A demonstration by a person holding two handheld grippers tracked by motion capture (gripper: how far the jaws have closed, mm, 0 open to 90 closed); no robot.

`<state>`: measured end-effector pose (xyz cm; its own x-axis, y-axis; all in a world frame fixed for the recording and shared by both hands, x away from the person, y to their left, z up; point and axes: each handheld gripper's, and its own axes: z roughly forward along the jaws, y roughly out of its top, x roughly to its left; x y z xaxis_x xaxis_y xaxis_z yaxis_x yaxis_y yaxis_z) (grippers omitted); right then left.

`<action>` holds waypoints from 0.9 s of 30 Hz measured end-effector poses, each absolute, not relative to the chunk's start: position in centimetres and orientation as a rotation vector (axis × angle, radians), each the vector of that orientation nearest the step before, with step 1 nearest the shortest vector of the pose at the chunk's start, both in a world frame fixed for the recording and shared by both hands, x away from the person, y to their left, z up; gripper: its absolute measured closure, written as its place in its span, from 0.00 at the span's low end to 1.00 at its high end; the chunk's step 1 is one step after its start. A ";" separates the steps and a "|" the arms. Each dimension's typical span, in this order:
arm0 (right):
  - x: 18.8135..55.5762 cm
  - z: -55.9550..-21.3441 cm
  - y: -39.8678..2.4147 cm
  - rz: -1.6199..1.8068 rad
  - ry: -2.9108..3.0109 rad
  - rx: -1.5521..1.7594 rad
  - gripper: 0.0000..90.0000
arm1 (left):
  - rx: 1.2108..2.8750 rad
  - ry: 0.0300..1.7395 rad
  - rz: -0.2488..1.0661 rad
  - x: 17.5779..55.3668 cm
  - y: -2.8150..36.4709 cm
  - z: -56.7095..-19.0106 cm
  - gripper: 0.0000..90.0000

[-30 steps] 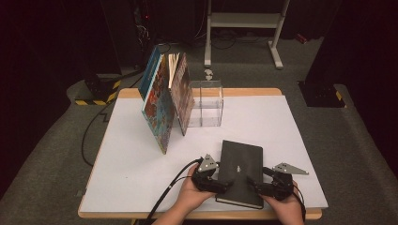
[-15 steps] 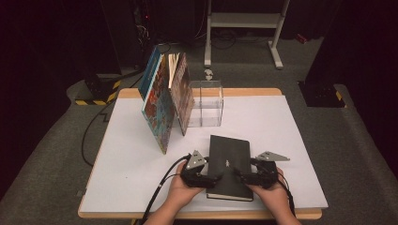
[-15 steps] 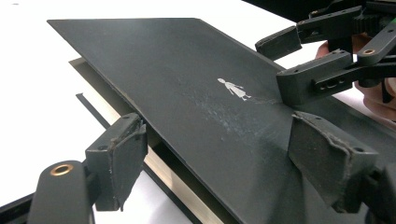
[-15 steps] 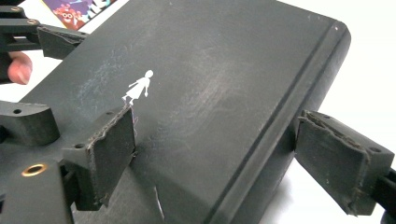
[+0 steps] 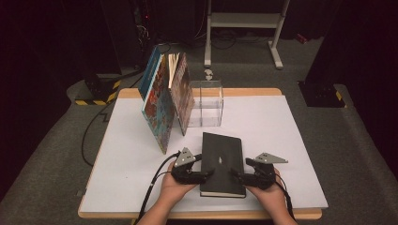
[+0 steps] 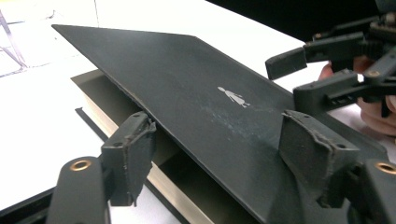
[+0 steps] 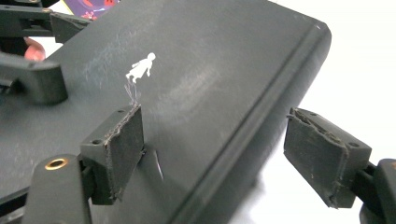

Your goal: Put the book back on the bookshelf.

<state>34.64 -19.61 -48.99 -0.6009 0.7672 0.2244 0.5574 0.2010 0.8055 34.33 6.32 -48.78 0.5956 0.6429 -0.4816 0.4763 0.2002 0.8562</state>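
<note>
A black hardcover book (image 5: 221,159) with a small white figure on its cover lies flat near the table's front edge. My left gripper (image 5: 205,174) is at its near left side. In the left gripper view the jaws (image 6: 219,140) straddle the raised front cover (image 6: 196,88): one pad sits under the cover's edge, the other above it, and the page block (image 6: 116,116) shows beneath. My right gripper (image 5: 236,175) is at the near right side, with the book's spine (image 7: 261,121) between its jaws (image 7: 219,135) and a gap at the outer pad. Both pairs of jaws have just been closing and are open.
Several colourful books (image 5: 162,101) lean in a row at the back left of the white table (image 5: 281,126). A clear plastic box (image 5: 205,104) stands beside them. A cable (image 5: 157,185) trails from the left gripper over the front edge. A white metal stand (image 5: 244,21) is beyond the table.
The book has shifted left and turned square to the table's edge. Both hands moved left with it, and the grippers now sit closer together at its near end.
</note>
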 end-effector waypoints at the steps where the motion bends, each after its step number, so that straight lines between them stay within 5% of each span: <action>1: 34.6 -49.1 -19.8 1.360 2.246 1.266 0.22 | 1.435 1.021 0.140 34.5 6.3 -48.7 0.32; 13: 34.2 -49.1 -20.2 1.384 2.232 1.257 0.22 | 1.396 1.010 0.049 36.8 6.3 -48.4 0.47; 27: 34.0 -49.2 -20.0 1.390 2.240 1.256 0.23 | 1.420 1.010 0.056 37.0 6.9 -48.4 0.46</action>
